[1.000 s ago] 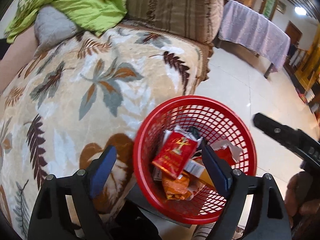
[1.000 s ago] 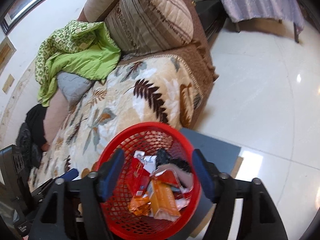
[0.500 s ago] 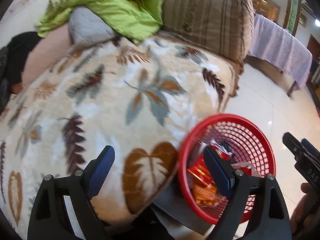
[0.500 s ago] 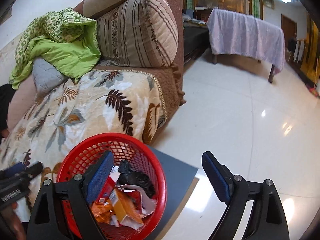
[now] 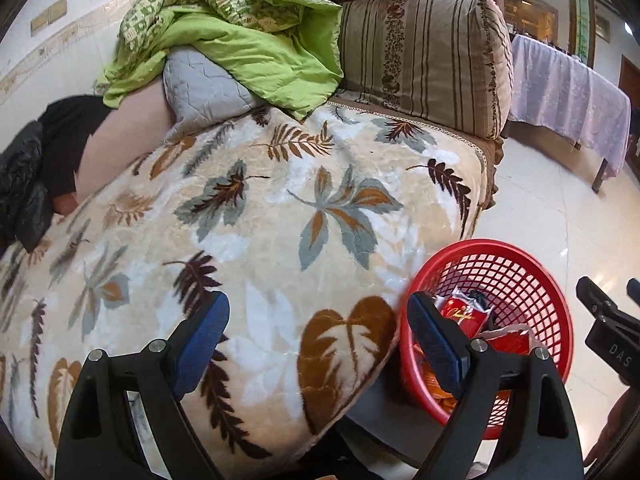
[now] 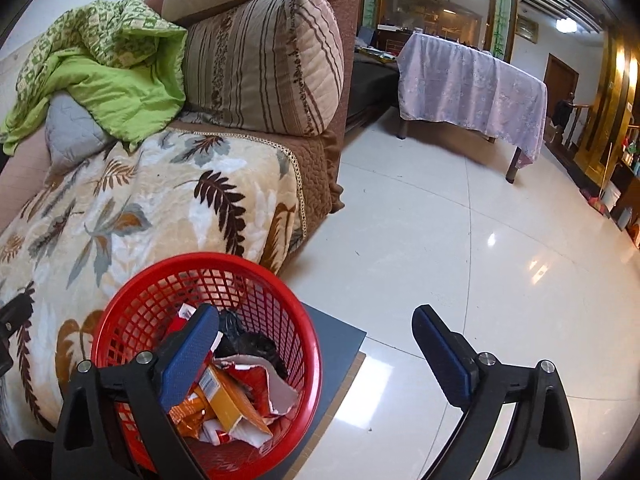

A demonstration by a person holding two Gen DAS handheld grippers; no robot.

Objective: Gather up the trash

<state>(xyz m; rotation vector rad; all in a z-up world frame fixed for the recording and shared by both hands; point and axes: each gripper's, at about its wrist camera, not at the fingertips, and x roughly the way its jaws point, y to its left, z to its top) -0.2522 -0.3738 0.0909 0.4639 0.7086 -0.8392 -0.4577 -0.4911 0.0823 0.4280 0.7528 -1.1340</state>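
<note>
A red mesh basket point(image 5: 520, 276) point(image 6: 216, 258) stands on a grey board point(image 6: 340, 340) on the floor beside the sofa. It holds trash: a red packet point(image 5: 464, 316), an orange box point(image 6: 224, 396), a black bag point(image 6: 244, 342) and a torn red-and-white wrapper point(image 6: 260, 376). My left gripper point(image 5: 316, 304) is open and empty above the leaf-patterned blanket point(image 5: 280, 208), left of the basket. The jaws of my right gripper point(image 6: 316, 316) are opening with nothing between them. Its left finger hangs over the basket and its right finger over the floor.
The sofa carries a striped cushion point(image 6: 264, 60), a green quilt point(image 5: 240, 40) and a grey pillow point(image 5: 200, 88). A dark garment point(image 5: 32, 168) lies at the far left. A table under a lilac cloth point(image 6: 472, 80) stands on the glossy tiled floor point(image 6: 480, 260).
Both views have tilted up from the basket. The left gripper has swung left over the blanket. The right gripper has swung right toward the floor and its jaws have widened.
</note>
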